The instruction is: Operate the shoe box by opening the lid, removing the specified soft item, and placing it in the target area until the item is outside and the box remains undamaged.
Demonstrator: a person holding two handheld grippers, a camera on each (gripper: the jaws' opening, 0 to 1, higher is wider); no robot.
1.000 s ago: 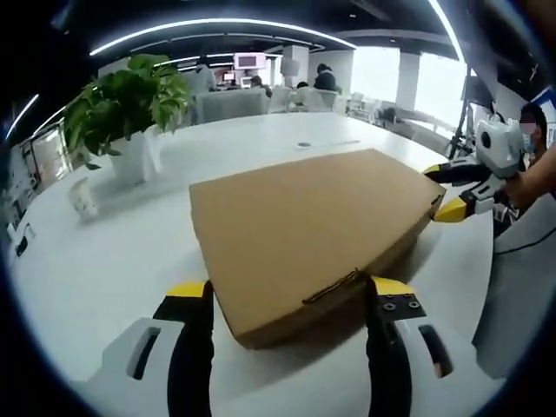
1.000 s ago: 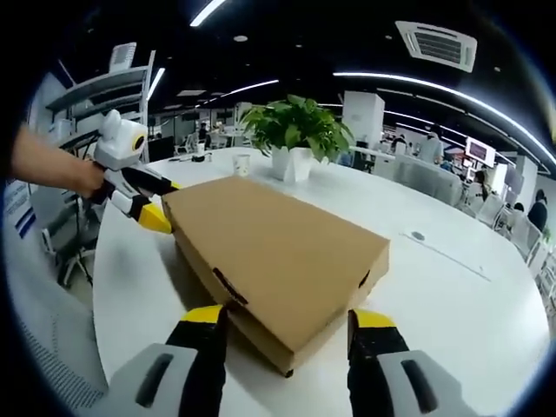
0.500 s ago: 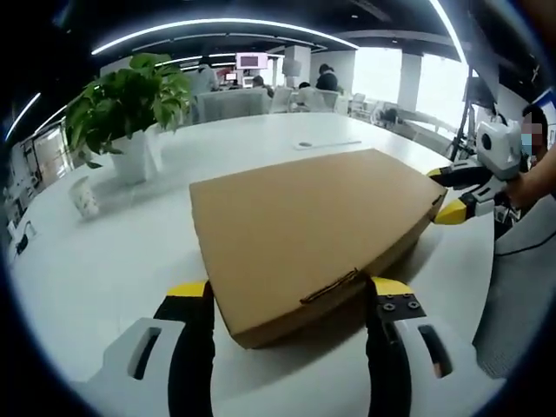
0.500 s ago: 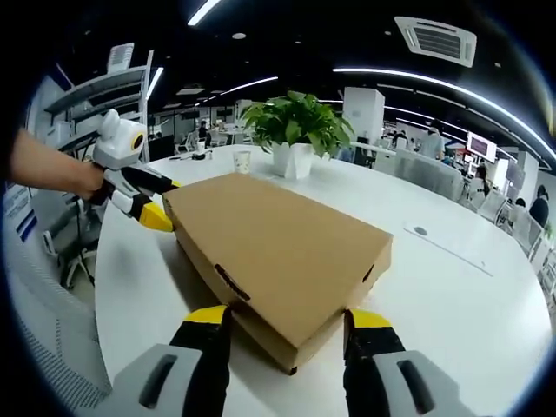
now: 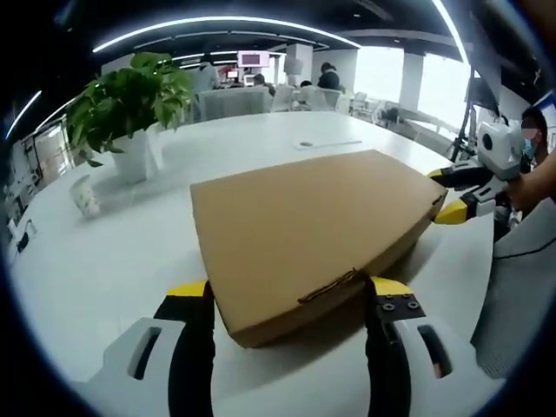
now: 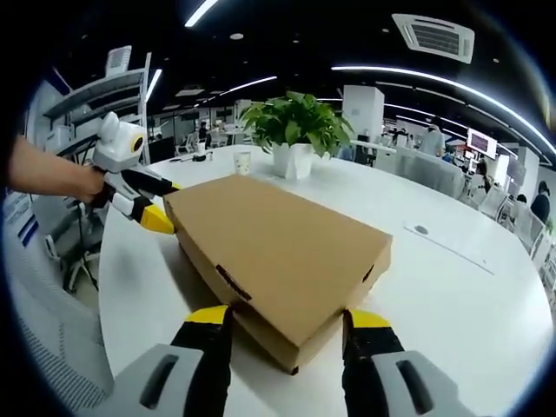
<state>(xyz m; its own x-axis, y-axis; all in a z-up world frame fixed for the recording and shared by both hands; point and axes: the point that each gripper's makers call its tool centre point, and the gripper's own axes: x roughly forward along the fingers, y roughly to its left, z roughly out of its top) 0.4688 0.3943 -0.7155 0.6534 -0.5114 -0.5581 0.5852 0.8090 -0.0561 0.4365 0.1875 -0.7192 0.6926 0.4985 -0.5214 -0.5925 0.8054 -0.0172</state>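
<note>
A flat brown cardboard shoe box [image 5: 317, 230] is lying closed on the white counter [image 5: 104, 261], taking up the middle of the left gripper view. The left gripper [image 5: 288, 300] is rising from the bottom of that view with its yellow-tipped jaws spread wide, one on each side of the box's near corner; whether the tips are touching the cardboard I cannot tell. A small tab slot is showing on the box's near edge, just above the right-hand jaw.

At the right edge of the same view the right gripper [image 5: 453, 193] is sitting at the box's far corner, its two yellow tips apart, one above and one below the lid's edge, with a hand [image 5: 530, 184] behind it.

In the right gripper view the box [image 6: 278, 252] is filling the centre, and the right gripper [image 6: 285, 323] is coming up from the bottom with its jaws wide apart, straddling the near corner and gripping nothing that I can make out. At the left of that frame the left gripper [image 6: 155, 205] is set against the box's far corner, jaws parted, held by a hand [image 6: 52, 174].

A potted plant [image 6: 297, 132] in a white pot is standing on the counter beyond the box in the upper middle, with a small paper cup [image 6: 241, 162] just to its left. The lid is lying flat and shut all round.
</note>
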